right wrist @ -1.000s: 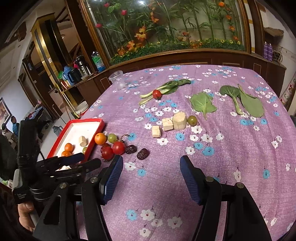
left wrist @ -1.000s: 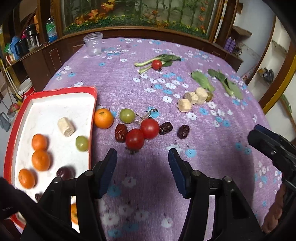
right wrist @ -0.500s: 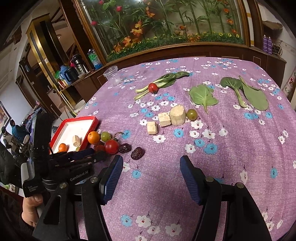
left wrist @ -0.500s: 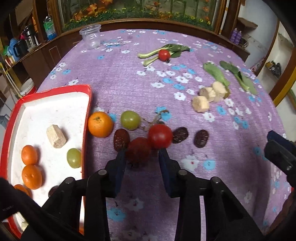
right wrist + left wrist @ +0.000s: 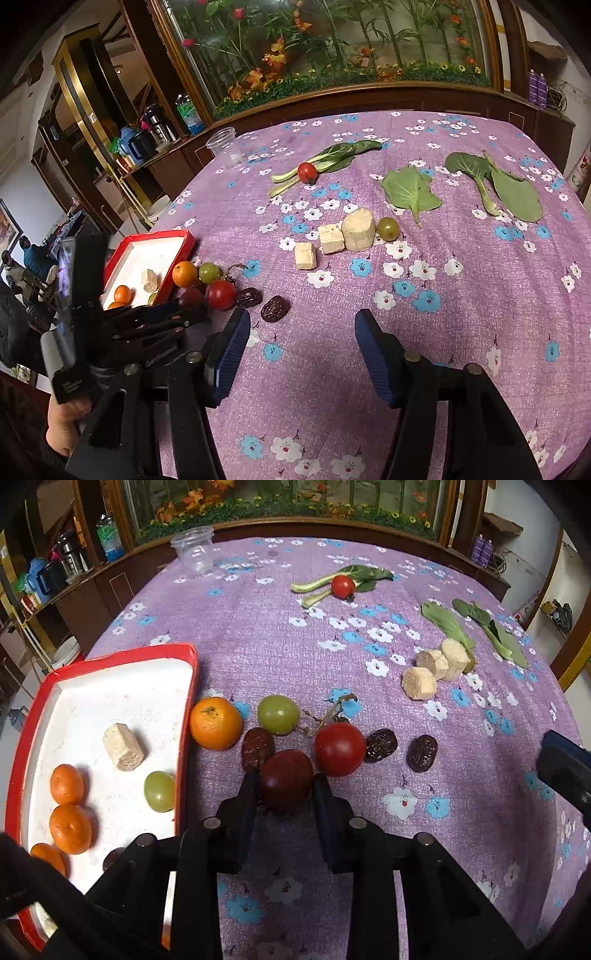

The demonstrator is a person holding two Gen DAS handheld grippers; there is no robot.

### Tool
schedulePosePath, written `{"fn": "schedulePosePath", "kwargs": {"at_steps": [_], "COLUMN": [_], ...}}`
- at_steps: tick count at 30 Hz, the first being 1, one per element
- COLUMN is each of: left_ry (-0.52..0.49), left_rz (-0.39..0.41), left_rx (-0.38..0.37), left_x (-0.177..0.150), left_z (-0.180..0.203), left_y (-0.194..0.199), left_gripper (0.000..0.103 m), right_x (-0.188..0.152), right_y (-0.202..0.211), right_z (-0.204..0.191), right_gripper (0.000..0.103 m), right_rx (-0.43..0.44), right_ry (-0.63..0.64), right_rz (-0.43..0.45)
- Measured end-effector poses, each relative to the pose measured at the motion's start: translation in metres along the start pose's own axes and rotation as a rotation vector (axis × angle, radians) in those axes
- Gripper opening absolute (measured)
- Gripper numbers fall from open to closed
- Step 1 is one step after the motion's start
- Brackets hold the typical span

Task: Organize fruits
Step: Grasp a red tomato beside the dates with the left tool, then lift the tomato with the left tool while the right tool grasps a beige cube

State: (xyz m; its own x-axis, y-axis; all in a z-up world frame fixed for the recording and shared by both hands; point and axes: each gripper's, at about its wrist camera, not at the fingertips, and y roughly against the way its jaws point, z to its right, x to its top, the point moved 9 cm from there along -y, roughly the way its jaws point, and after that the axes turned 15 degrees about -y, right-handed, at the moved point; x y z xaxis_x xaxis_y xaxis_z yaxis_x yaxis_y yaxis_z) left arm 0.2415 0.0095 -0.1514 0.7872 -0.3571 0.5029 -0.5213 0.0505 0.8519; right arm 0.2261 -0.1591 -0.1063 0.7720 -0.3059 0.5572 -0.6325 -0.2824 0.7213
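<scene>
The left gripper (image 5: pixel 285 788) pinches a dark red tomato (image 5: pixel 285 777) on the bench (image 5: pixel 461 842), near the front edge. The right gripper (image 5: pixel 301 352) is spread wide over bare purple cloth with nothing between its fingers.

On the cloth lie two more red tomatoes: one (image 5: pixel 340 748) touching the pinched one, one (image 5: pixel 343 586) far back on a leaf. There are three dark dates (image 5: pixel 422 753), one orange (image 5: pixel 215 722) just beside the red tray (image 5: pixel 187 686), one green grape (image 5: pixel 277 714), and three tan blocks (image 5: pixel 419 683).

The tray holds three oranges (image 5: pixel 70 827), one green grape (image 5: pixel 159 791) and one tan block (image 5: pixel 123 747). Its middle and back are bare white.
</scene>
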Motion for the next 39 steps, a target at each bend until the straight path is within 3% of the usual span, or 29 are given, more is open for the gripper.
{"fn": "schedulePosePath", "kwargs": {"at_steps": [14, 24, 33, 39], "left_ry": [0.068, 0.077, 0.087, 0.088], "left_rz": [0.103, 0.107, 0.106, 0.107], "left_rx": [-0.002, -0.021, -0.045, -0.042], "left_x": [-0.004, -0.009, -0.010, -0.010], "left_z": [-0.016, -0.020, -0.020, -0.021], "left_y": [0.041, 0.039, 0.037, 0.038], "left_gripper": [0.027, 0.027, 0.027, 0.027], "right_x": [0.037, 0.034, 0.034, 0.034], "right_y": [-0.051, -0.100, -0.116, -0.121], "right_z": [-0.012, -0.014, -0.011, -0.011], "right_gripper": [0.057, 0.038, 0.023, 0.020], "right_rx": [-0.065, -0.098, -0.124, -0.138], "right_ry": [0.046, 0.055, 0.053, 0.061], "right_rz": [-0.024, -0.090, -0.105, -0.106]}}
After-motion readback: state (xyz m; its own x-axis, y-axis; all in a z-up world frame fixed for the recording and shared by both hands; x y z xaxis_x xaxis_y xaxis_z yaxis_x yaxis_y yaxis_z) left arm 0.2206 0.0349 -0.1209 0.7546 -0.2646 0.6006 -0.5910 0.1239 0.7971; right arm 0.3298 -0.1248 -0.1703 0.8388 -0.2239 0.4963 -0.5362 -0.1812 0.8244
